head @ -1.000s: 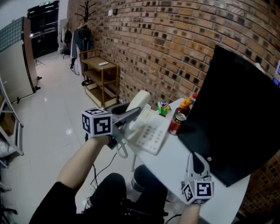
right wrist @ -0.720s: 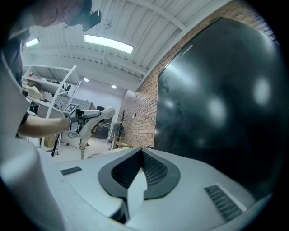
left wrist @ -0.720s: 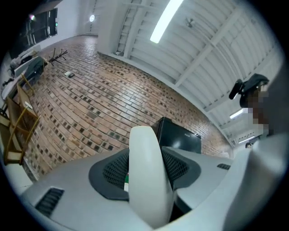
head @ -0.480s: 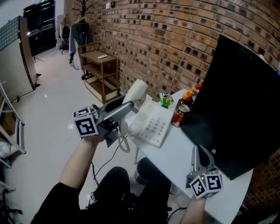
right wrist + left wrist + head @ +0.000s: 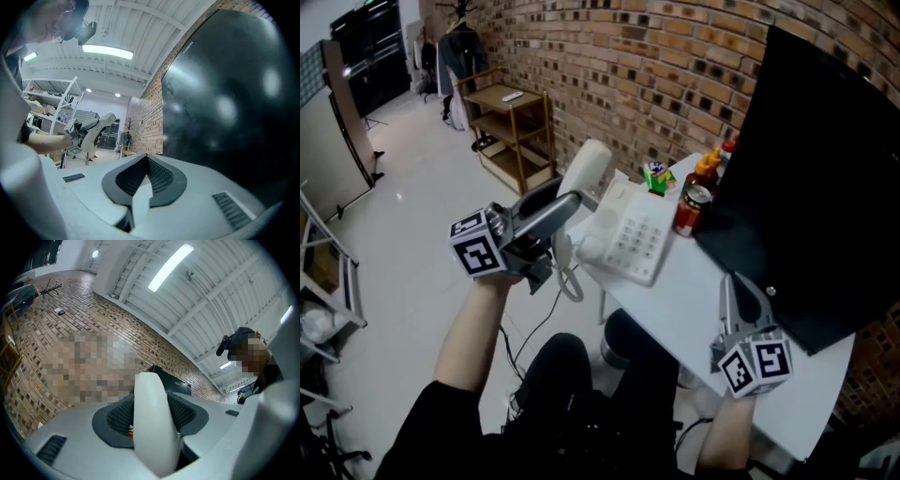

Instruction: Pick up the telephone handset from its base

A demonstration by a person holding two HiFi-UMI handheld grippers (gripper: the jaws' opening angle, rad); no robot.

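The white telephone handset [image 5: 589, 167] is lifted off its white keypad base [image 5: 630, 236], which sits on the white table's left end. My left gripper [image 5: 567, 204] is shut on the handset, left of the base, and points upward. In the left gripper view the handset [image 5: 153, 427] stands upright between the grey pads [image 5: 119, 416], which press on both its sides. A curly cord [image 5: 566, 277] hangs from the handset past the table edge. My right gripper [image 5: 739, 292] rests low at the table's near right, shut with nothing in it; its pads [image 5: 161, 178] meet at the tips.
A big black monitor [image 5: 811, 178] fills the right of the table [image 5: 694, 319]. A red can [image 5: 691, 209], sauce bottles [image 5: 709, 169] and a small green item [image 5: 654, 176] stand behind the base. A brick wall runs behind; a wooden shelf [image 5: 508, 131] stands on the floor.
My left gripper has drawn the handset left, away from the base, and tilted it more upward. The right gripper has stayed put.
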